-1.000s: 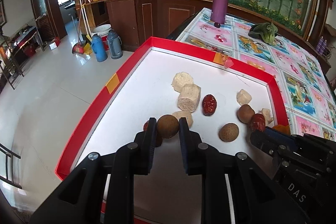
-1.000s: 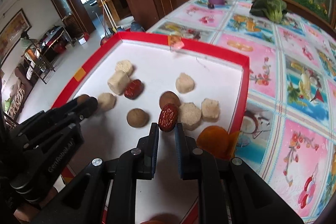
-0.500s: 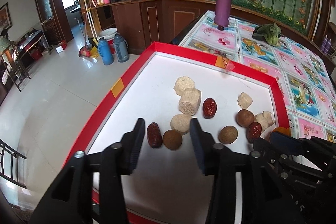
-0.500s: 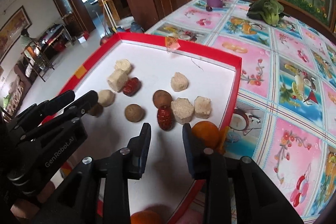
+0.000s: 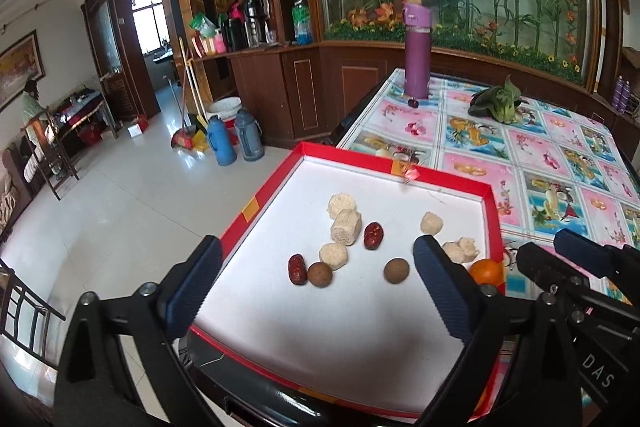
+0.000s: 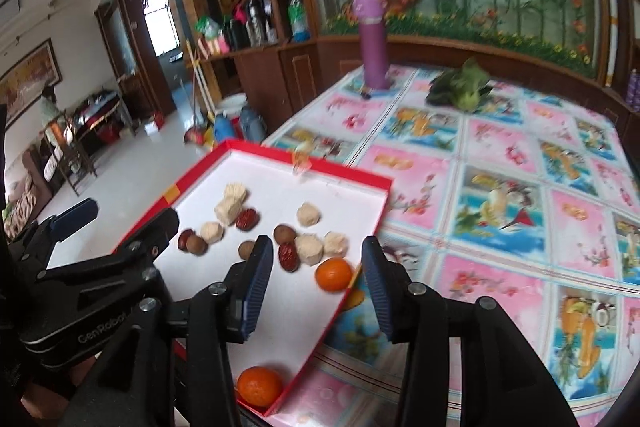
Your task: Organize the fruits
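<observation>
While the red-rimmed tray (image 5: pixel 490 211) is lying at the table corner, both tongs, left gripper (image 5: pixel 316 287) and right gripper (image 6: pixel 318 281), are hovering wide open and empty; sorting well probably means closing squarely on one orange (image 6: pixel 334 274) beside the rim.

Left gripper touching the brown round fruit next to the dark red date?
Apart. The left wrist view shows the left gripper open wide, with bare white tray floor between each finger and the brown round fruit, which rests against the date.
</observation>
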Action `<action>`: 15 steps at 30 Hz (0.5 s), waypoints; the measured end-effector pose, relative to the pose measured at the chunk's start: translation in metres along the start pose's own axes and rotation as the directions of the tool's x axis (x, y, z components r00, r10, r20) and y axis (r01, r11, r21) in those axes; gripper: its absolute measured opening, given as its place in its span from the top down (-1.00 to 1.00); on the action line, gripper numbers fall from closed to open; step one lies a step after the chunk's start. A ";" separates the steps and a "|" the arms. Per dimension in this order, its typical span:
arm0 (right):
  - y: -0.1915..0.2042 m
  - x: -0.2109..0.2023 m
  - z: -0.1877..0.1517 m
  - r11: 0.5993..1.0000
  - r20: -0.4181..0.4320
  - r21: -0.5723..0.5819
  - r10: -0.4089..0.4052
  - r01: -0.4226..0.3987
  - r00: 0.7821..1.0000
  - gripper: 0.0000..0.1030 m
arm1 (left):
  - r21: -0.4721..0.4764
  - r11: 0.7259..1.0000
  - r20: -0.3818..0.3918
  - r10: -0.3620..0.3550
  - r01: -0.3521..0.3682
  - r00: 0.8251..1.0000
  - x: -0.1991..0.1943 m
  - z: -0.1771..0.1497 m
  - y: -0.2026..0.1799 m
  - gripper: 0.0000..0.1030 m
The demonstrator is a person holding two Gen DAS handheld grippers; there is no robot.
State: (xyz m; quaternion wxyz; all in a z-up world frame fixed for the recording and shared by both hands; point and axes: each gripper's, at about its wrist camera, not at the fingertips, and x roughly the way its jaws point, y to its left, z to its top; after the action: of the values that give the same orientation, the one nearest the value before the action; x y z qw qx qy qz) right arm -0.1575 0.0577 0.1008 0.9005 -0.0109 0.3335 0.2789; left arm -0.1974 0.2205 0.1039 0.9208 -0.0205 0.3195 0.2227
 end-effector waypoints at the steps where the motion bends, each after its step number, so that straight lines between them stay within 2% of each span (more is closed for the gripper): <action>1: -0.002 -0.006 0.000 1.000 0.018 0.000 -0.003 0.003 1.000 -0.01 | 0.000 1.000 0.012 0.003 -0.003 1.000 -0.006 0.001 -0.002 -0.94; 3: -0.005 -0.018 0.000 1.000 0.056 0.001 -0.011 0.011 0.998 -0.07 | -0.004 1.000 0.030 0.006 -0.006 1.000 -0.016 0.003 -0.005 -1.00; 9: -0.008 -0.046 -0.003 1.000 0.141 -0.005 -0.018 0.019 0.990 -0.18 | -0.005 1.000 0.055 0.020 -0.020 0.998 -0.044 0.002 -0.013 -1.00; 15: -0.004 -0.061 -0.007 1.000 0.181 -0.017 0.004 -0.001 0.983 -0.26 | 0.008 0.997 0.089 0.077 -0.078 0.993 -0.067 -0.002 -0.015 -1.00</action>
State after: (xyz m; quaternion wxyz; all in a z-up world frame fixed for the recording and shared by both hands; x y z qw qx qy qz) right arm -0.1972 0.0224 0.1320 0.9266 0.0076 0.2479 0.2827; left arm -0.2394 0.1802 0.1409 0.9248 0.0071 0.2801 0.2573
